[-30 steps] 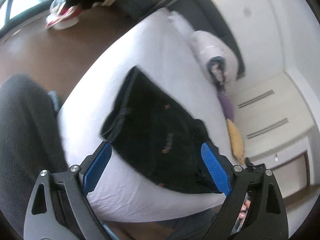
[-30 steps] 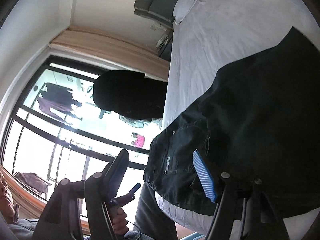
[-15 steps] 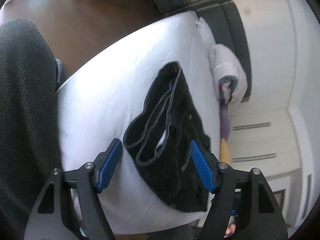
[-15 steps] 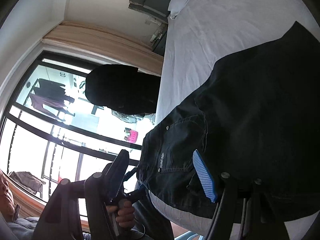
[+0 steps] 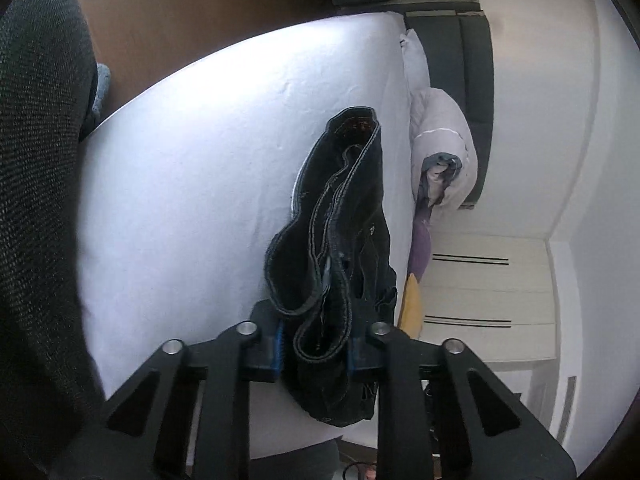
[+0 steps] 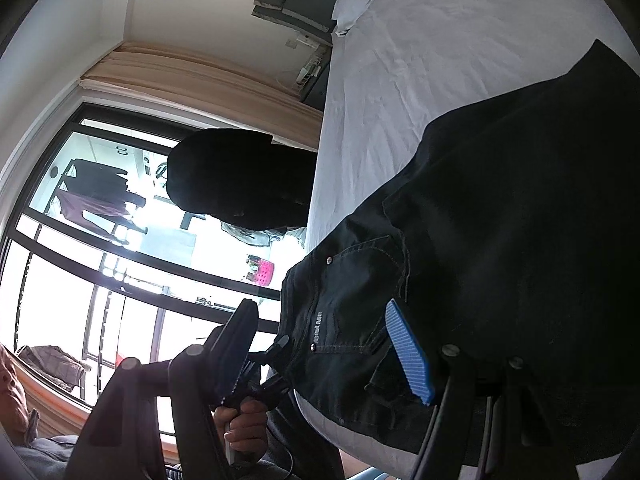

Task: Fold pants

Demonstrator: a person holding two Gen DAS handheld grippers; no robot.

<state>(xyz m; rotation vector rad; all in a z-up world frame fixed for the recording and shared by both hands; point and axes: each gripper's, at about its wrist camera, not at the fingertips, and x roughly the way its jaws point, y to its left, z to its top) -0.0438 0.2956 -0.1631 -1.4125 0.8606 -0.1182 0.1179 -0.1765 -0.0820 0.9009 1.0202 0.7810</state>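
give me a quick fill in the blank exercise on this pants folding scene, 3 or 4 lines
1. The pants are dark and lie on a bed with a ____ sheet.
2. The left gripper is closing its jaws with the ____ of the pants bunched between them.
3. The pads on the right gripper are ____ in colour.
4. The right gripper's jaws stand ____, with nothing pinched between them.

Missing words: white; waistband; blue; open

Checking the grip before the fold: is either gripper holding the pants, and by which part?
The left gripper is closing on the waistband of the pants. The right gripper holds nothing; its jaws stand open over them.
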